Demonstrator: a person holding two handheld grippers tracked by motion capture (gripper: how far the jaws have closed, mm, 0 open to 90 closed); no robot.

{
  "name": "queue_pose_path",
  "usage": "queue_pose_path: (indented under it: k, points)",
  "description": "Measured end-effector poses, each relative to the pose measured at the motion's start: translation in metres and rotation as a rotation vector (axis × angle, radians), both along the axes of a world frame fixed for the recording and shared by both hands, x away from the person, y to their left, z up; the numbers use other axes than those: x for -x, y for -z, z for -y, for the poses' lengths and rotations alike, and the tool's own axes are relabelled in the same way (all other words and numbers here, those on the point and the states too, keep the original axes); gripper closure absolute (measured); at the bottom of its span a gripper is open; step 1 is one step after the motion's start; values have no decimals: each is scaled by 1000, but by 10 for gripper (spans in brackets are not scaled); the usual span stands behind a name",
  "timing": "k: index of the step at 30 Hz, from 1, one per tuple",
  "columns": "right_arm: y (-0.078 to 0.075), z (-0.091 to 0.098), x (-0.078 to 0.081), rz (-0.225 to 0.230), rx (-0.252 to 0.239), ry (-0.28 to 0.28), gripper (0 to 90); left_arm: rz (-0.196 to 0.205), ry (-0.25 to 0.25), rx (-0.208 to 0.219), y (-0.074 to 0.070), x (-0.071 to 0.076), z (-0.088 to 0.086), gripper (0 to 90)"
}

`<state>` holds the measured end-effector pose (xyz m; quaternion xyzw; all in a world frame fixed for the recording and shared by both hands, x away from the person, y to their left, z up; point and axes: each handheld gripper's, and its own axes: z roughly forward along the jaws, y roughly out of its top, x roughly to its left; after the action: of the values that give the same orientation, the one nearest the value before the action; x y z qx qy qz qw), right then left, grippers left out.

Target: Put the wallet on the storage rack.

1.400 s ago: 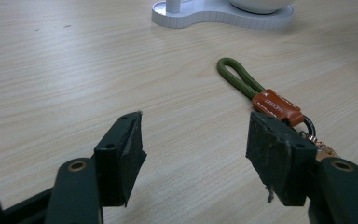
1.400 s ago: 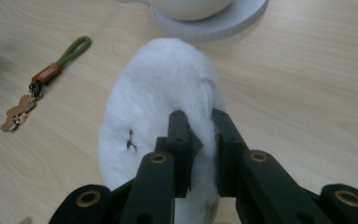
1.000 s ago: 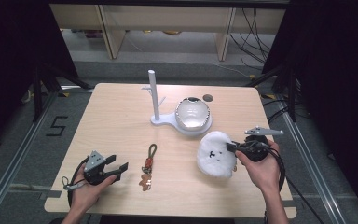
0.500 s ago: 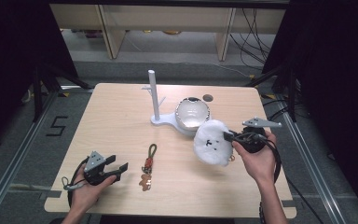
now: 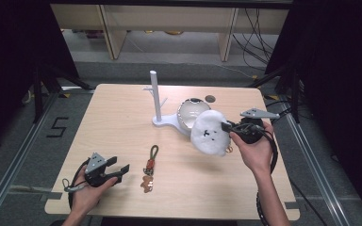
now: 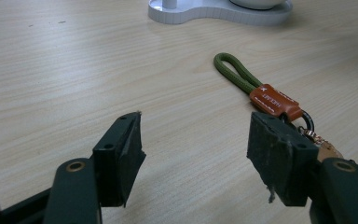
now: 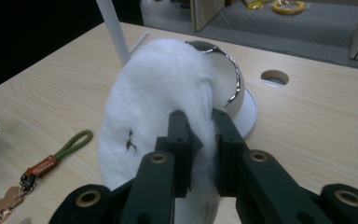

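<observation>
A fluffy white pouch hangs above the table, pinched at its edge by my right gripper, which is shut on it. In the right gripper view the white pouch bulges out ahead of the jaws. A keychain with a green cord loop, an orange tag and a small brown charm lies on the table at front centre. My left gripper rests near the front left, open, with nothing between its fingers. In the left gripper view the keychain lies just ahead of my left gripper, close to the right jaw.
A white stand with an upright post and a round bowl-shaped part sits at the table's centre back. A round cable hole lies behind it. Shelving and cables fill the floor beyond the table.
My right gripper has lifted the white pouch off the table and carried it back and left, towards the stand's bowl. The left gripper has stayed put.
</observation>
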<state>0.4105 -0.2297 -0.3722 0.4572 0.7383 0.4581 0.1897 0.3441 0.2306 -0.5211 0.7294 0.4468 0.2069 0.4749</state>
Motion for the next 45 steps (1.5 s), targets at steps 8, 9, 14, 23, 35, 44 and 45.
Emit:
queue_pose_path:
  k: [8, 9, 14, 23, 35, 44, 45]
  points:
    - [-3, -10, -14, 20, -7, -12, 805, 6, -1, 11, 0, 0, -1, 347]
    - [-3, -10, -14, 20, -7, -12, 805, 6, -1, 11, 0, 0, -1, 347]
    - [-4, -17, -20, 17, -21, -6, 805, -1, -3, 1, 0, 1, -1, 346]
    - [-13, -23, -35, 52, -21, -3, 805, 7, 3, 9, 0, 0, -2, 345]
    - [-21, -32, -55, 90, -18, 22, 805, 1, -8, 11, 0, 1, -3, 345]
    - [-28, -39, -70, 118, -33, 26, 805, 7, 3, 9, 1, 1, -2, 345]
    - [-28, -40, -72, 113, -43, 27, 805, 7, 3, 9, 1, 1, -2, 345]
